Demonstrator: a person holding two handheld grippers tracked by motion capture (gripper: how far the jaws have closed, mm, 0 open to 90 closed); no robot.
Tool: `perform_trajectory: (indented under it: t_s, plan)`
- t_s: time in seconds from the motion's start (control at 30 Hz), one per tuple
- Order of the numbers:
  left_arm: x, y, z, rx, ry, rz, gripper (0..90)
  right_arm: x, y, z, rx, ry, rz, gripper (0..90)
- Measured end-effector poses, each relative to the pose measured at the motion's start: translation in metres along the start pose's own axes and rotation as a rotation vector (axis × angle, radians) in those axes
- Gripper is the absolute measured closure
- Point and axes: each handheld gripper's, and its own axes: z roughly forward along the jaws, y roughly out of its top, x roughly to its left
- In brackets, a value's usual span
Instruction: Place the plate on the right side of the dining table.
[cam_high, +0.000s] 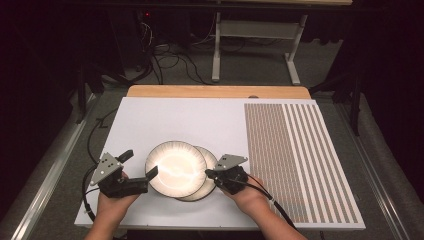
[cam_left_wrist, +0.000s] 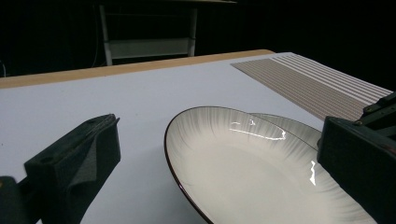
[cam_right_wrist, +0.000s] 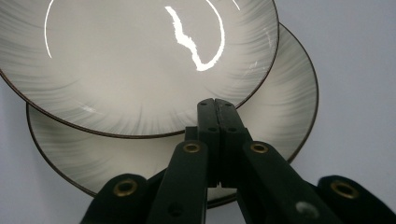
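While left gripper (cam_high: 139, 164) gapes astride top plate (cam_high: 176, 168) rim, right gripper (cam_high: 210, 174) closed over lower plate (cam_high: 210, 186).

Counting it up: two plates, the top plate (cam_high: 175, 167) stacked off-centre on the bottom plate (cam_high: 209, 186), plus two handheld grippers, left gripper (cam_high: 139, 165) and right gripper (cam_high: 209, 173), all on one white board (cam_high: 180, 120).

Two overlapping white plates (cam_high: 176, 168), apparently dark-rimmed, lie flat.
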Motion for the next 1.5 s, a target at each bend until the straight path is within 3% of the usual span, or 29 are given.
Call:
perform_trajectory:
  t_s: [0.53,0.77,0.8,0.83,0.87,1.13,1.37,1.5]
  plan:
    - [0.009,-0.006,0.011,0.151,-0.011,-0.085,0.1,0.005,0.005,0.007,0.003,0.016,-0.003,90.0]
    - [0.013,-0.013,0.023,0.282,-0.093,-0.196,1.3,0.005,0.006,0.008,0.007,0.015,-0.005,90.0]
    - [0.013,-0.013,0.023,0.282,-0.093,-0.196,3.0,0.005,0.006,0.008,0.007,0.015,-0.005,90.0]
    - [0.012,-0.014,0.026,0.312,-0.128,-0.228,4.8,0.005,0.006,0.008,0.004,0.015,-0.009,90.0]
    - [0.012,-0.015,0.027,0.323,-0.132,-0.239,5.8,0.005,0.006,0.008,0.006,0.016,-0.008,90.0]
    - [0.010,-0.016,0.031,0.388,-0.140,-0.245,21.9,0.006,0.005,0.010,0.010,0.013,-0.013,90.0]
    - [0.009,-0.017,0.030,0.406,-0.153,-0.264,35.3,0.006,0.005,0.011,0.014,0.013,-0.019,90.0]
    - [0.009,-0.016,0.028,0.404,-0.135,-0.270,41.0,0.007,0.005,0.010,0.016,0.014,-0.018,90.0]
